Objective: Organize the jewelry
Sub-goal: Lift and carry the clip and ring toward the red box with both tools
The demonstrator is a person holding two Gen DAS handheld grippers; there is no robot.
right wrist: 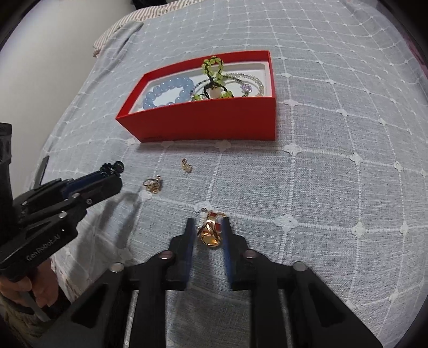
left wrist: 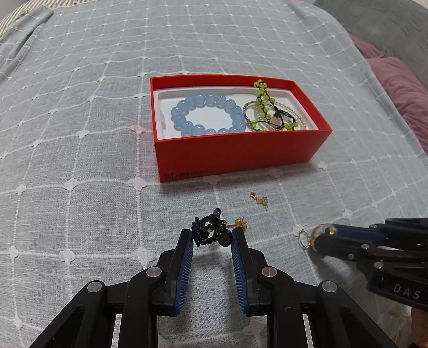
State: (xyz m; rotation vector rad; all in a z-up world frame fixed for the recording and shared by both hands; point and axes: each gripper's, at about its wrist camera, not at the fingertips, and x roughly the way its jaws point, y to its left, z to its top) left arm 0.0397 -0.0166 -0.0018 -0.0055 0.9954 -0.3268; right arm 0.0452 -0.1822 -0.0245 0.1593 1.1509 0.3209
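Glossy round beads [left wrist: 208, 115], red box [left wrist: 235, 150]

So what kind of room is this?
Probably a bedroom: the red cardboard jewelry box sits on a grey checked quilted bedspread, with a purple pillow and striped bedding at the edges.

Bed [left wrist: 80, 120] under a grey-blue cover with a white stitched grid

A red box [left wrist: 235, 152] sits directly on the cover, well back from the near edge. In front of it lie two small gold pieces, apart from each other: a gold earring [right wrist: 186, 166] close to the box's front wall, and a gold flower piece [right wrist: 153, 184] nearer and to the left. A striped fabric [right wrist: 149, 12] shows at the far edge of the bed.
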